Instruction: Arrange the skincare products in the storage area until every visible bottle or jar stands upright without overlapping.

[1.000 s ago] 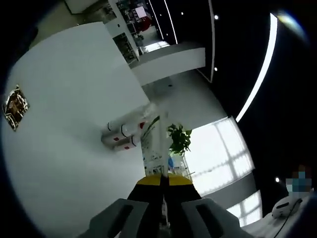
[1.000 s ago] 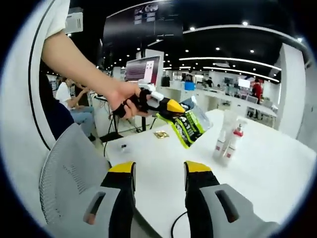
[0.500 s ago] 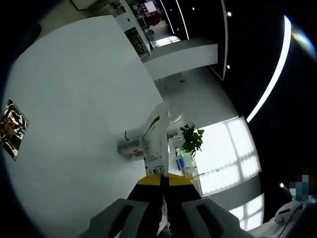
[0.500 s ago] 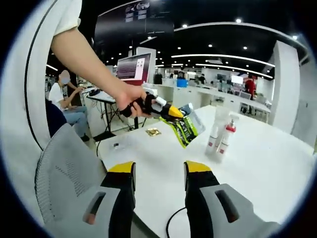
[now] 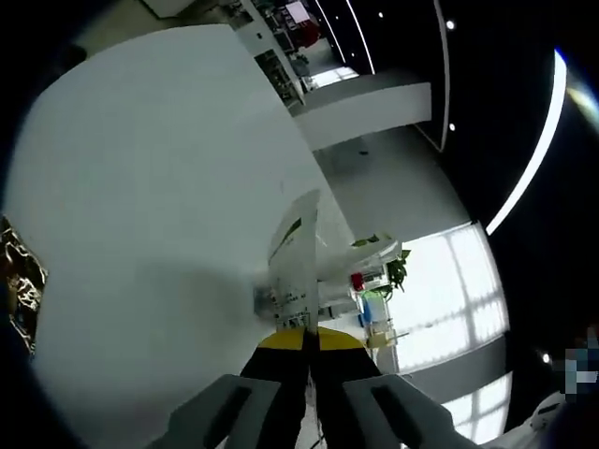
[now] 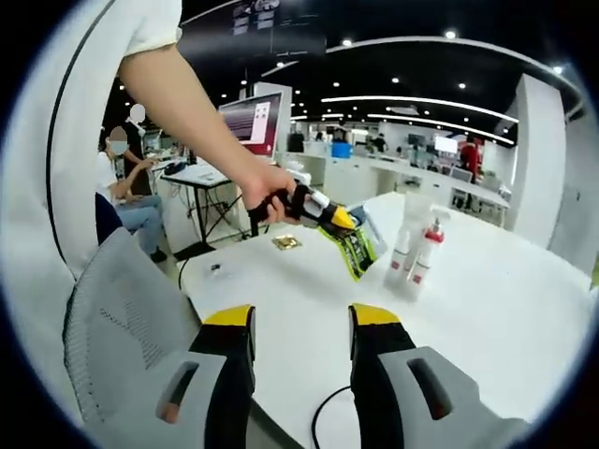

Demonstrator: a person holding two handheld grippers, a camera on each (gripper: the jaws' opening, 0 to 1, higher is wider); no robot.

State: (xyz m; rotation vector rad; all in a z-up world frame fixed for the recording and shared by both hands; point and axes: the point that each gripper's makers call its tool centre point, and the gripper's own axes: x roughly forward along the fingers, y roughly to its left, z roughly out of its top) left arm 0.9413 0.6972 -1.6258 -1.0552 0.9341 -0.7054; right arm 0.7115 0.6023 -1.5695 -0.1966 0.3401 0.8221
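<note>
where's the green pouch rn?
In the right gripper view the green pouch hangs from the left gripper, above the white table, just left of the two upright bottles.

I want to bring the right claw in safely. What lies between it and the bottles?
In the right gripper view, bare white table runs from the right claw to the upright bottles. The left claw's pouch hangs beside them.

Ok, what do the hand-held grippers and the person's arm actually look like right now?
Right hand-held gripper: grey moulded body, two black fingers with yellow tips, a black cable below. Left hand-held gripper: black handle, white part, yellow tip; in its own view, grey with black, yellow-capped fingers. The person wears a white short sleeve.
</note>
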